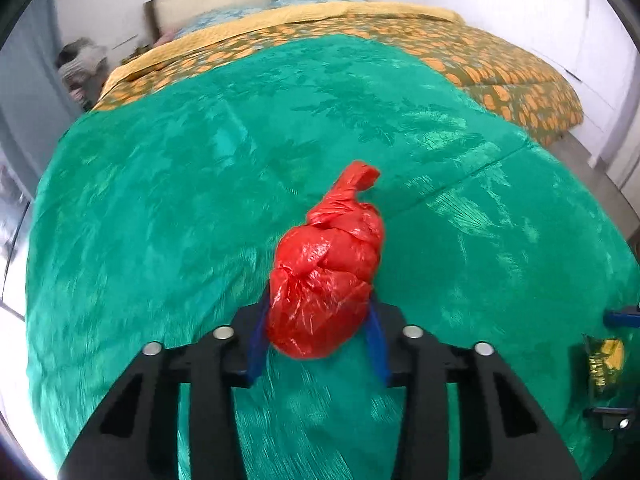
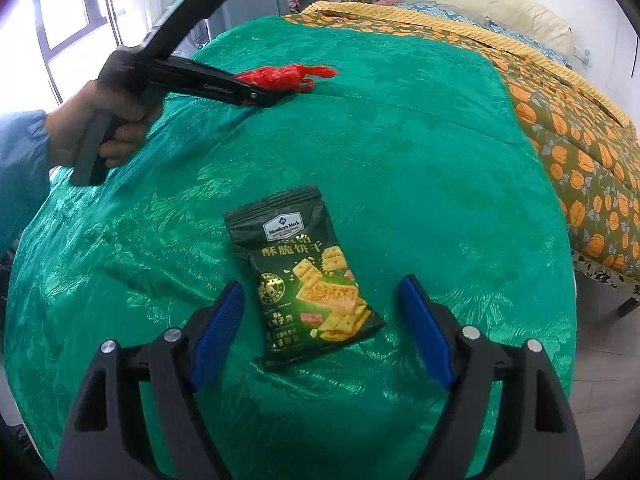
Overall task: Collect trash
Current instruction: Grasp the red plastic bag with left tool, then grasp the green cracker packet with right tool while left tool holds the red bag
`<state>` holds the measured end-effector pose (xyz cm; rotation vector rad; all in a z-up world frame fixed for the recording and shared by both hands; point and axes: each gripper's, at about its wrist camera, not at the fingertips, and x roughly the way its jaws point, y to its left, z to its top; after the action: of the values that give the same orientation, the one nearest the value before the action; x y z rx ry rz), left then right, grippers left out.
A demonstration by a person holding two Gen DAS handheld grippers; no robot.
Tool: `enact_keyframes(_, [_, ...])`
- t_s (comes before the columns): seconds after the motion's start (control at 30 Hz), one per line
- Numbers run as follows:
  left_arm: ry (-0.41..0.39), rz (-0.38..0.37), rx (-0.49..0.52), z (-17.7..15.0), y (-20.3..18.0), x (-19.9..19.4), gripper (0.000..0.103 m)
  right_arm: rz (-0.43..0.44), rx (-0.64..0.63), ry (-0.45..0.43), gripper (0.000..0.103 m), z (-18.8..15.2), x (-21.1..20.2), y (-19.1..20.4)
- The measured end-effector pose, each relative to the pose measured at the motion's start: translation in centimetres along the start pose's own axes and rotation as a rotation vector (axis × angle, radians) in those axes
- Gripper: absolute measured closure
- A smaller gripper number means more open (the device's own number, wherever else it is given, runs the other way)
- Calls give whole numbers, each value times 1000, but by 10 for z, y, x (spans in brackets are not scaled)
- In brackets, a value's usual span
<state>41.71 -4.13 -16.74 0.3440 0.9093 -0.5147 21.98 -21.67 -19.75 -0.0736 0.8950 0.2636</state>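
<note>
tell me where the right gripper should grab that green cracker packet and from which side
Grip the cracker packet across its narrow middle, coming down from above. It lies flat on the green cover, long axis running away from the right gripper, whose open jaws already straddle its lower half, so the side edges are what the fingers can pinch.

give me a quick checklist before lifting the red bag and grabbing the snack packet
1. Left tongs closed on the red plastic bag: ok, blue pads press both its sides.
2. Red bag knotted shut: ok, twisted top shows.
3. Bag off the green bedspread: not ok, it lies on it.
4. Right tongs open: ok, pads stand apart.
5. Cracker snack packet lined up between the right pads: ok, untouched, lying flat.
6. Trash bin in reach: cannot tell, none in view.
</note>
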Motion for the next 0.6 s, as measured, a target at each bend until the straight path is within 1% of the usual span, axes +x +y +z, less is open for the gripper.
enact_keyframes(0.07, [-1, 9, -47, -11, -2, -14, 65, 1, 1, 0, 26, 0, 0, 0])
enact_keyframes(0.17, [6, 6, -142, -44, -8, -48, 65, 2, 2, -1, 26, 0, 0, 0])
enact_keyframes(0.27, [14, 23, -204, -91, -23, -86, 65, 4, 4, -1, 26, 0, -1, -1])
enact_keyframes(0.4, [32, 29, -278, -147, -44, -115, 65, 6, 5, -2, 26, 0, -1, -1])
enact_keyframes(0.47, [36, 45, -309, -171, -53, -126, 65, -1, -1, -3, 26, 0, -1, 0])
enact_keyframes(0.5, [33, 50, -315, -180, -58, -131, 64, 1, -3, -7, 28, 0, -3, 1])
enact_keyframes(0.53, [28, 56, -315, -187, -65, -136, 64, 25, 0, -13, 34, -1, -5, 1])
enact_keyframes(0.57, [24, 58, -310, -193, -71, -141, 64, 50, 1, -16, 34, -3, -7, 3])
enact_keyframes(0.6, [23, 54, -306, -197, -74, -144, 63, 64, -1, -14, 38, -4, -9, 6])
